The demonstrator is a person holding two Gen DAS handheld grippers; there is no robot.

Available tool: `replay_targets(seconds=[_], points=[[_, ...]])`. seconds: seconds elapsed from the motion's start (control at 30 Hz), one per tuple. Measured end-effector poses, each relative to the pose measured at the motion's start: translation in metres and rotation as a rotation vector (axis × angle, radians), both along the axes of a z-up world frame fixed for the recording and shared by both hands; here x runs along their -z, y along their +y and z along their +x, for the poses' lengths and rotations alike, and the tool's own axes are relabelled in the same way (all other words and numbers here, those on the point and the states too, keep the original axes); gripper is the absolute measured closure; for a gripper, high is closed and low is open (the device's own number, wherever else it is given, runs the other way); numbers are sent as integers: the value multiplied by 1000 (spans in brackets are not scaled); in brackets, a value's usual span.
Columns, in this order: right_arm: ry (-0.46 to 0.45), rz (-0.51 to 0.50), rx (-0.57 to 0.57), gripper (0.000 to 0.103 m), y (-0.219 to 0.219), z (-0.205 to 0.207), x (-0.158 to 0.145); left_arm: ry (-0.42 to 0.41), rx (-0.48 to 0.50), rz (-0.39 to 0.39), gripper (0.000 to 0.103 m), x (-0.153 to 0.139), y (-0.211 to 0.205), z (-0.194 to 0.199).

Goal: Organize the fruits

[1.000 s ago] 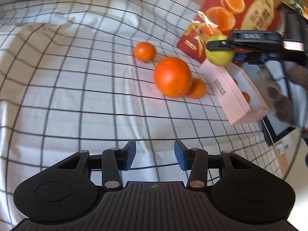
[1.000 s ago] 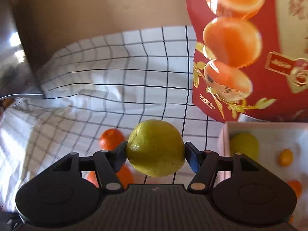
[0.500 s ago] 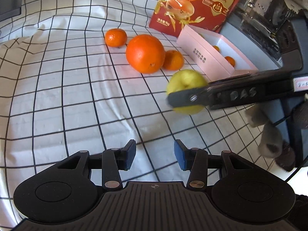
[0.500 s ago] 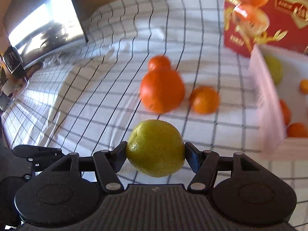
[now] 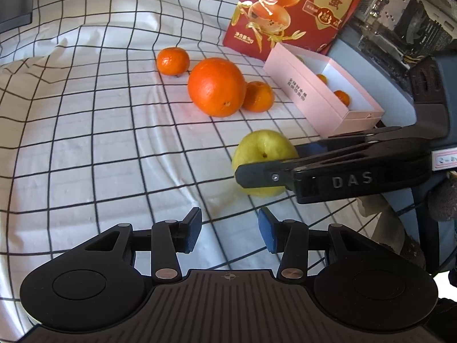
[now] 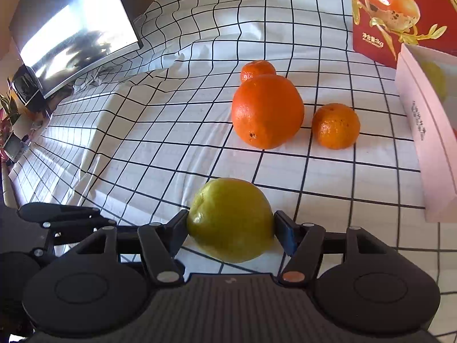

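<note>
Yellow-green and round, the pear (image 6: 230,219) sits pinched between the two fingers of the right gripper (image 6: 230,228), low over the checked cloth (image 6: 171,143) on the counter — I cannot tell if it touches the cloth. Just past it lie a big orange (image 6: 267,111) and two small tangerines, one (image 6: 336,125) beside the orange and one (image 6: 258,70) behind it, near the pink box (image 5: 320,100) that has small fruit inside. The left gripper (image 5: 229,233) holds nothing — its fingers are spread apart above the cloth, close to the pear.
</note>
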State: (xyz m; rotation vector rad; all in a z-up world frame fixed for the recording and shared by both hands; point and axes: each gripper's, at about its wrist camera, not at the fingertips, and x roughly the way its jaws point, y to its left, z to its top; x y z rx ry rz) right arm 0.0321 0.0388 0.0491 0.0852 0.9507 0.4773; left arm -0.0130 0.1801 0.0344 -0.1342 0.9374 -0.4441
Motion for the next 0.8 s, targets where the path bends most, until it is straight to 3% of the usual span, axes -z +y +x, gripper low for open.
replay_targets(seconds=[0.2,0.33,0.43,0.67,0.8], points=[[-96,-20,18,39,-12,-6,-29,2,-5,-29,55,4,-8,1],[-161,-61,108,39,-36,7,-39,-14,-19,-40,55,-3,-7,1],[-194,-195,133,39,-43,30,-34,-21,-48,-62,55,-8,-3,2],[-219,-351,55,40,-26,75,-6,-21,-116,-94,55,-13,9,0],[-177,-346,31,55,-18,86,5,-21,-184,-137,55,-18,23,5]])
